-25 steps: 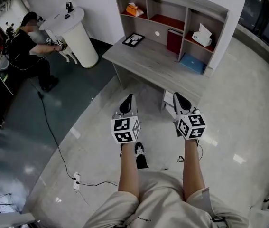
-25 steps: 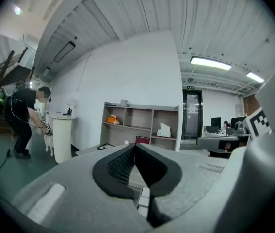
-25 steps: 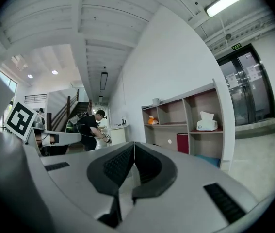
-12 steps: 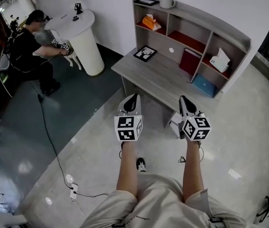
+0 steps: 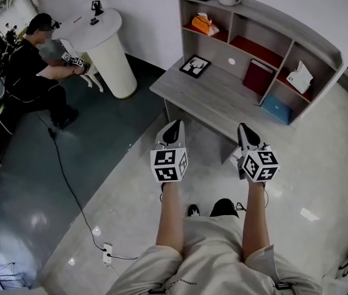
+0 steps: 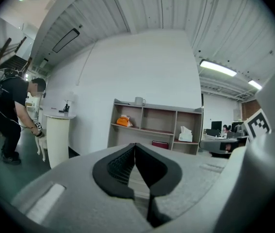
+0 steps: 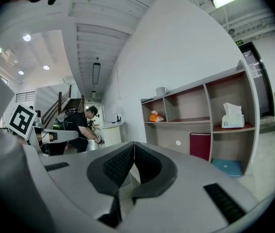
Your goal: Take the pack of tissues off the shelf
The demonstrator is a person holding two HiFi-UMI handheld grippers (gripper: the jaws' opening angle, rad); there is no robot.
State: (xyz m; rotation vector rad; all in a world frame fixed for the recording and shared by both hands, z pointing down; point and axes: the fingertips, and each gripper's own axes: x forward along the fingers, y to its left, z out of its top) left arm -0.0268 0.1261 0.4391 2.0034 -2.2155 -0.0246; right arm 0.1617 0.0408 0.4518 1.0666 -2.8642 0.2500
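1. Carrying nothing: left gripper [image 5: 172, 132] and right gripper [image 5: 245, 134] each have their jaws pressed together, level, short of the desk [image 5: 216, 98].
2. Orange tissue pack [image 5: 205, 23] lies in the top-left compartment of the shelf [image 5: 284, 18], well apart from both grippers. A white tissue box [image 5: 301, 77] stands further right.
3. I'd get closer, open one gripper wide before reaching, enter level, and pinch the pack's sides clear of the dividers.

The left gripper [image 5: 173, 126] and right gripper [image 5: 243, 129] have drawn nearer the shelf [image 5: 282, 18].
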